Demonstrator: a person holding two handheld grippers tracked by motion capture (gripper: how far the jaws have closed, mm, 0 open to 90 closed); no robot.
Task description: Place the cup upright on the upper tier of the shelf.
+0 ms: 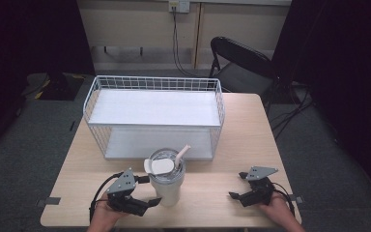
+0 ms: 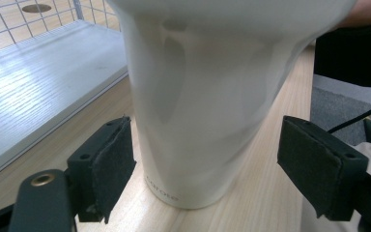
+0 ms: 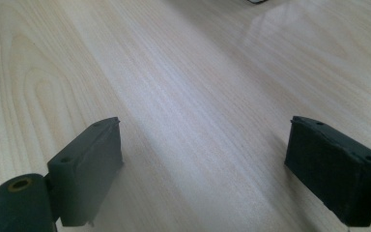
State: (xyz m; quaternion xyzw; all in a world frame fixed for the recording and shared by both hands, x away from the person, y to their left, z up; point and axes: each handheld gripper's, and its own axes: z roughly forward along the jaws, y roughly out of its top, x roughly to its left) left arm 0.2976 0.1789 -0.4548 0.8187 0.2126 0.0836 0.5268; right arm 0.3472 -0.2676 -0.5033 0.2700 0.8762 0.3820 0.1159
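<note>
Left gripper (image 2: 205, 174) bracketing a cream tumbler; right gripper (image 3: 205, 169) idling open over bare wood.

In the left gripper view, the two black pads are standing wide apart on either side of the tall cream-white plastic tumbler (image 2: 198, 106), one pad close to touching its base, the other clear of it, gripping nothing. The tumbler, with clear lid and straw, is sitting low centre in the high view, just before the white wire two-shelf rack (image 1: 153, 116). The right gripper's jaws are gaping, empty, above the pale wooden table (image 3: 183, 72).
</note>
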